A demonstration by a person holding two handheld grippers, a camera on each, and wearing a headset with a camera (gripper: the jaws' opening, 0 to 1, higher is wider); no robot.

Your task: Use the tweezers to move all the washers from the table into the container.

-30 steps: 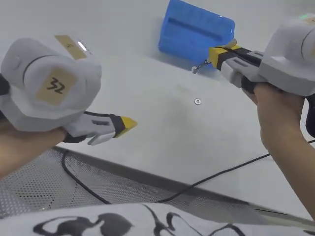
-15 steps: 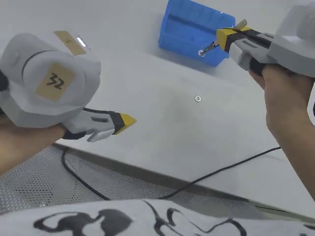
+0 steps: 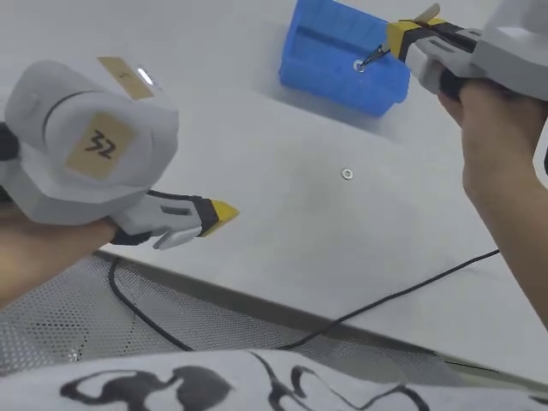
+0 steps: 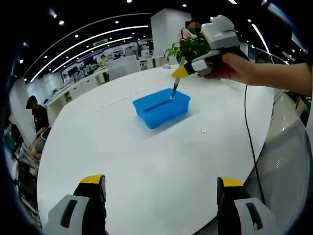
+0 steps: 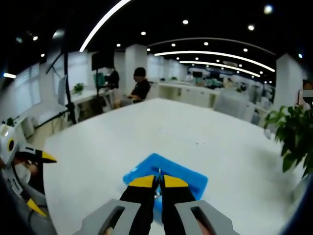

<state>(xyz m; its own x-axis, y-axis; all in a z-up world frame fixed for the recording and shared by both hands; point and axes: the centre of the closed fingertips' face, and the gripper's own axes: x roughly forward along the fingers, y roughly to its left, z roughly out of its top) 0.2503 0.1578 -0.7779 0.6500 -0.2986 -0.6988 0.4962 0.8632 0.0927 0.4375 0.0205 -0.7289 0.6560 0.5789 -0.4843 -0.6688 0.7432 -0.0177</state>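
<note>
In the head view a blue container [image 3: 342, 51] stands at the far side of the white table [image 3: 282, 223]. My right gripper [image 3: 402, 38] is shut on the tweezers [image 3: 373, 58], whose tips hold a small washer [image 3: 359, 66] over the container's inside. Another washer [image 3: 347, 175] lies on the table in front of the container. My left gripper [image 3: 205, 224] hovers low at the near left; its own view shows it [image 4: 160, 183] open with nothing between its jaws. That view also holds the container [image 4: 161, 107], the tweezers [image 4: 174, 90] and the loose washer [image 4: 204, 130]. The right gripper view looks over the shut gripper [image 5: 156, 182] at the container [image 5: 168, 171].
A black cable [image 3: 385, 300] crosses the near right of the table and runs over its front edge onto a perforated metal surface [image 3: 68, 317]. People sit at desks far behind, and a potted plant [image 5: 293, 142] stands off the table's right side.
My right gripper has carried the tweezers and washer up and away, from the container's near edge to above its inside. The left gripper has stayed put.
</note>
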